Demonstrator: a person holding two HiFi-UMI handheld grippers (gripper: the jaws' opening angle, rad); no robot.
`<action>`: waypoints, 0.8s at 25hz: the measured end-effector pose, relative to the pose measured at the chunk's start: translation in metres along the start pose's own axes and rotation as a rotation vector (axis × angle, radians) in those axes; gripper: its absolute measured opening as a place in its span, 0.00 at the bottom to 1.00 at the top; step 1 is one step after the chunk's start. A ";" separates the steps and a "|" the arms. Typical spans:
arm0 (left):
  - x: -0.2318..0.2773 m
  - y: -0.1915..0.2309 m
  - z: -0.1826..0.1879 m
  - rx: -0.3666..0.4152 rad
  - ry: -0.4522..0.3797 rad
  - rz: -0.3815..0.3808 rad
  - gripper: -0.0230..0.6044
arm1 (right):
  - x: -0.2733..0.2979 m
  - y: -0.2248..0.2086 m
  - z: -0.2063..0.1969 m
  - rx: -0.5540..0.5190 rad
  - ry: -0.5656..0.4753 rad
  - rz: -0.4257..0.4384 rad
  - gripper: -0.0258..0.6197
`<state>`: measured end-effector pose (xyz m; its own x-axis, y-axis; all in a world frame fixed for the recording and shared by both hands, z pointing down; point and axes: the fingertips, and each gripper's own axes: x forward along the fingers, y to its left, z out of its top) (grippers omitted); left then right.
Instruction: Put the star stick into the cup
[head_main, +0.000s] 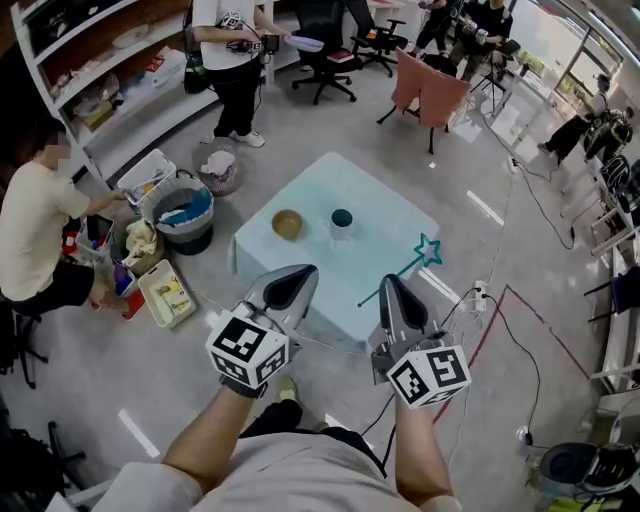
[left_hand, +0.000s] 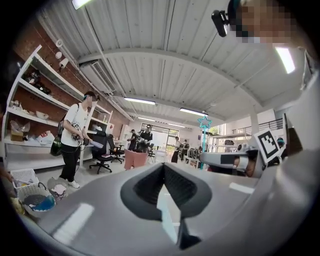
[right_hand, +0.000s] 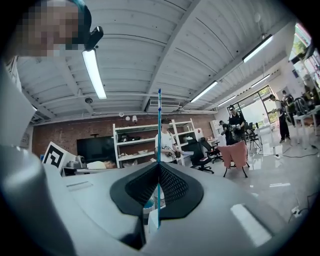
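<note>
Quick status from my end. The right hand-held gripper (head_main: 389, 282) has the star stick (head_main: 424, 254) pinched between its jaws. In the right gripper view (right_hand: 159, 164) the thin teal shaft (right_hand: 159, 125) runs straight up through the closed jaw tips, gripped low down, with most of its length sticking out above.

From the head view the stick sits to the right of the cup (head_main: 342, 222) and nearer to me, well clear of it. The shaft slants away from the cup, and the star end (head_main: 429, 249) hangs over the right edge of the pale blue surface (head_main: 385, 215). The stick isn't touching the cup or the surface.

The cup stands upright on the surface with a dark top, and a brown bowl (head_main: 287, 224) sits just to its left, not touching it.

The left hand-held gripper (head_main: 310, 268) is on the near-left side of the cup, held up off the surface. Its own view (left_hand: 163, 165) shows the jaws pressed together with nothing between them. That same view catches the star (left_hand: 203, 121) and the right hand-held gripper (left_hand: 220, 159) off to its right.

Farther left of the cup, on the floor, there's a round tub (head_main: 180, 212) with something blue in it. A person (head_main: 40, 230) is sitting beside it.
</note>
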<state>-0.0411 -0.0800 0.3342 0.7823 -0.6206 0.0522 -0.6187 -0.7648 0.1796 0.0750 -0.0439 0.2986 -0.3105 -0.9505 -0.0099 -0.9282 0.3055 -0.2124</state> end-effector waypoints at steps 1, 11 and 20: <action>0.004 0.008 0.001 0.000 0.001 -0.009 0.05 | 0.008 -0.001 -0.001 0.000 -0.002 -0.011 0.07; 0.056 0.058 -0.016 -0.011 0.034 -0.033 0.05 | 0.072 -0.038 -0.018 -0.003 0.027 -0.047 0.07; 0.133 0.101 -0.037 -0.031 0.067 0.007 0.05 | 0.157 -0.111 -0.050 0.017 0.083 -0.001 0.07</action>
<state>0.0030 -0.2330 0.3955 0.7817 -0.6122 0.1194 -0.6225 -0.7541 0.2090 0.1192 -0.2245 0.3694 -0.3259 -0.9427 0.0712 -0.9253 0.3026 -0.2287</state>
